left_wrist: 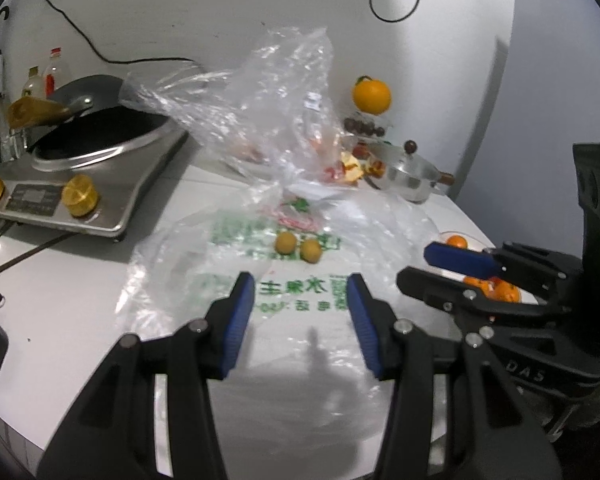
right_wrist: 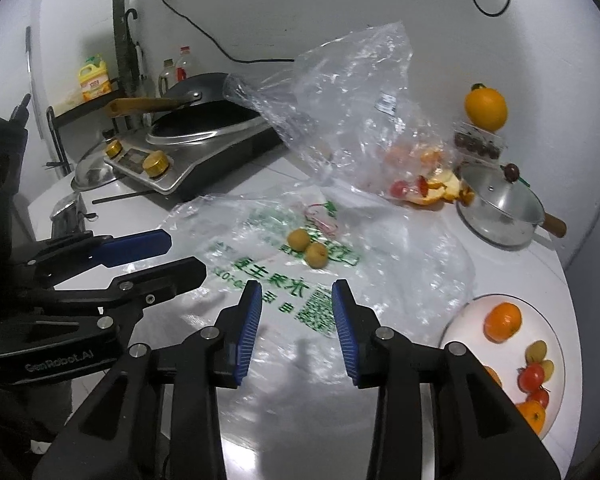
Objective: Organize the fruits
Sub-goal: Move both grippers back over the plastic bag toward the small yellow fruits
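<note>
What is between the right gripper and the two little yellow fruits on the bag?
Only the flat clear plastic bag with green lettering lies between the right gripper and the two small yellow-brown round fruits, as the right wrist view shows. Nothing else sits there.

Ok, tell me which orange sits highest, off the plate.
The big orange by the wall, perched on a clear box of dark fruit; the other oranges lie on the white plate.

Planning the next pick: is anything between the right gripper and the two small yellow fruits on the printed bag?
Nothing visible. The right gripper is open and empty, and only flat printed bag lies between it and the two yellow fruits.
</note>
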{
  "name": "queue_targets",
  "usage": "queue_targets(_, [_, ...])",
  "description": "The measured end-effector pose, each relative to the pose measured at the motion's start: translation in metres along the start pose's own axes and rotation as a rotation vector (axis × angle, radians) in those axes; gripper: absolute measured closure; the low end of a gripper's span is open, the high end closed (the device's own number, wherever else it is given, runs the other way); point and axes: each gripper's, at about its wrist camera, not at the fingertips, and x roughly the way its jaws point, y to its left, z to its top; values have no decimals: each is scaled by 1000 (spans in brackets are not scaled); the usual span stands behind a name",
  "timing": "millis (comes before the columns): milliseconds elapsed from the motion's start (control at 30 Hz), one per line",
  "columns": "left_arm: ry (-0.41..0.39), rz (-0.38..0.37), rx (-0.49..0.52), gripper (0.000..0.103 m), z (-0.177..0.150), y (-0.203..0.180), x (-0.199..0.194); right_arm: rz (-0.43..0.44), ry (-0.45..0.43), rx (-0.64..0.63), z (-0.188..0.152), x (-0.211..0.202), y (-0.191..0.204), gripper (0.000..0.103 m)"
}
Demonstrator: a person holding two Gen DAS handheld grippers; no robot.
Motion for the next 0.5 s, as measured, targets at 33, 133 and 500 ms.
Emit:
queue_targets(33, [-5, 3, -3, 54, 1, 4, -1, 2, 2, -4, 1, 2, 2, 65])
queue_targets(133, [-17, 15, -2, 54, 3, 11, -1, 4, 8, -14, 5, 7, 7, 65])
queue_targets(500, [-21, 29, -1, 54, 16, 29, 8, -4, 15, -24, 18, 24, 13, 65])
